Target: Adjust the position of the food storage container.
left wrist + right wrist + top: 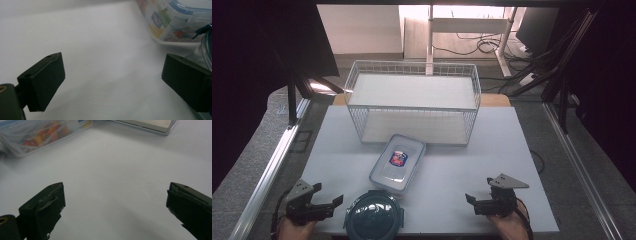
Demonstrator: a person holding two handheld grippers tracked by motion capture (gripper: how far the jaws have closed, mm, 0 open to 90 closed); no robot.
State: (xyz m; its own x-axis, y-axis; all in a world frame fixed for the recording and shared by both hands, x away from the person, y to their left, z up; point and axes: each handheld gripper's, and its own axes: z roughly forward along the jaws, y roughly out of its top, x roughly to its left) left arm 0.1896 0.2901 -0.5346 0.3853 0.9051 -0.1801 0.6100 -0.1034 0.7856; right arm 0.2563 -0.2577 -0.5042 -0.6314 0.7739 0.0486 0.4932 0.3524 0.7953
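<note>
- Grippers: left gripper (329, 200) and right gripper (472, 201) are held released, empty, low over the tabletop (462, 160).
- Round dark-lidded container (374, 216) sits just beside the left gripper; rectangular food container (398, 162) lies beyond.
- Approach is judged pending; closing around the round container is called for next.

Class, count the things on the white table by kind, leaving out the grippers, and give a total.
Wire basket: 1
Clear rectangular lidded box: 1
Round dark-lidded container: 1
Total: 3
</note>
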